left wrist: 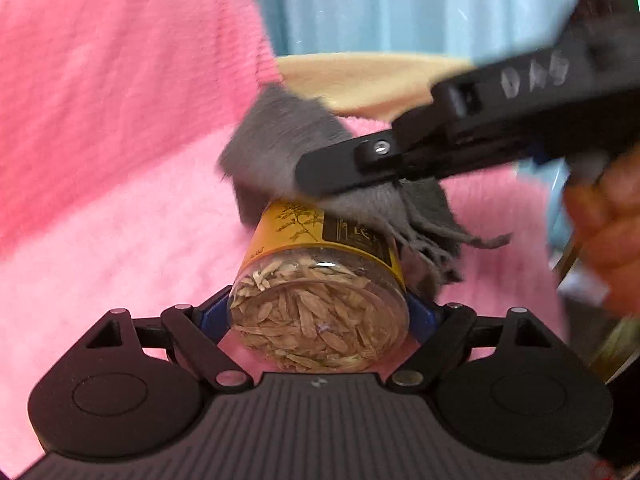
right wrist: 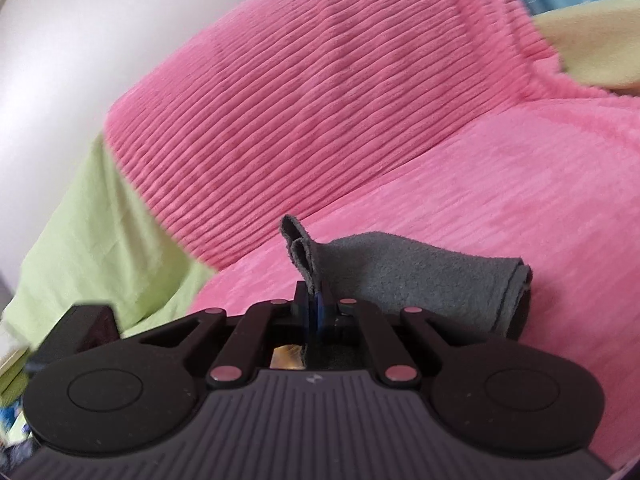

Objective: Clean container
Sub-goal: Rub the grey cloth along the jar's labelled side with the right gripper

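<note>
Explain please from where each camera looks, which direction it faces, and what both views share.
Left wrist: sits behind the left tongs, faces forward at the clear jar of seeds they clamp; the right tongs and a hand show at right.
Right wrist: sits behind the right tongs, faces forward over the pink ribbed blanket; no hand shows.
Shared: the grey cloth held by the right tongs, and the pink blanket.

Ahead of me I see a ribbed pink blanket point(right wrist: 360, 92), a light green sheet point(right wrist: 92, 220) beside it, a pale yellow cloth point(left wrist: 360, 80), and a light blue curtain point(left wrist: 400, 4) behind.
</note>
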A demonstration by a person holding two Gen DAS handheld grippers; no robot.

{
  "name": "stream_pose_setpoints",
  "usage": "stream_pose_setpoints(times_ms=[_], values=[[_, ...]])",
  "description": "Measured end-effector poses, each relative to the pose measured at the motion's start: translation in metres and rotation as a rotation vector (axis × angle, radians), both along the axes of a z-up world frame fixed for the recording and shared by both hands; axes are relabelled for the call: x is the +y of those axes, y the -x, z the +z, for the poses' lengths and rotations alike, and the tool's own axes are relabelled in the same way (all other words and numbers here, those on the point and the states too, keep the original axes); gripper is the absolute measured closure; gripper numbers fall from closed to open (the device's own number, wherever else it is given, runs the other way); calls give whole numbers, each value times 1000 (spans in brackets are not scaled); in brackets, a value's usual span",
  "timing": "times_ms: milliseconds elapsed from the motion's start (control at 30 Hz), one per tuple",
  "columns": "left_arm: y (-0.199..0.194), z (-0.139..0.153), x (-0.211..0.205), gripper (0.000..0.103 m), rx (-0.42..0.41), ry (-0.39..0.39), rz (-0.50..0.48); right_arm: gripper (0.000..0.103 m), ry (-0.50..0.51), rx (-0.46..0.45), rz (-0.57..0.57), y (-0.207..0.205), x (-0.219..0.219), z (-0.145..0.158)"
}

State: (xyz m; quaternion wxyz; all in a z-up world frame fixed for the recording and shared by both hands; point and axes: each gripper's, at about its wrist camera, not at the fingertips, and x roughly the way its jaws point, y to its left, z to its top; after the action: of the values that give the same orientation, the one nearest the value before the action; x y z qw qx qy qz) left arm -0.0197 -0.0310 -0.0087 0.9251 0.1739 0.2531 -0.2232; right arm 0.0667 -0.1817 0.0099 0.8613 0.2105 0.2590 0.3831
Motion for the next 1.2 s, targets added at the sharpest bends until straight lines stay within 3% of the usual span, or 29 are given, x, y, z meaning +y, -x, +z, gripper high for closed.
stream_pose_setpoints(times_ms=[67,167,333,400,533,667,733,800,933,1000,1067,1133,1200], values=[[5,-4,-9,18,-56,-97,-13,101,32,-24,51,7,7,2],[6,-6,-14,18,-81,-135,-21,102,39,-30,24,0,4,3],[3,-7,-11,18,-78,-127,-23,102,-12,18,-99,-15,-10,-1],[5,-8,-13,18,-77,-132,-24,101,-8,16,-81,-9,-6,1],[11,-11,-14,19,-73,-135,-23,101,-2,11,65,4,11,2],[19,-13,-12,19,-75,-134,-23,102,19,-8,-4,-7,7,4],[19,-12,-11,19,-67,-114,-19,102,5,4,-67,-13,-1,3],[13,-8,-4,18,-22,-38,-6,102,-27,25,-82,-16,-7,-1],[-3,0,24,17,123,222,32,102,-22,17,-83,-13,-5,-1],[-9,-2,33,17,174,301,46,102,-19,15,-81,-14,-5,0],[-13,-3,36,18,180,315,47,102,-26,21,-84,-14,-7,-1],[-8,-1,32,18,158,282,39,102,-25,22,-87,-14,-11,1],[-3,-1,22,18,69,139,21,101,-10,13,-68,-9,-7,4]])
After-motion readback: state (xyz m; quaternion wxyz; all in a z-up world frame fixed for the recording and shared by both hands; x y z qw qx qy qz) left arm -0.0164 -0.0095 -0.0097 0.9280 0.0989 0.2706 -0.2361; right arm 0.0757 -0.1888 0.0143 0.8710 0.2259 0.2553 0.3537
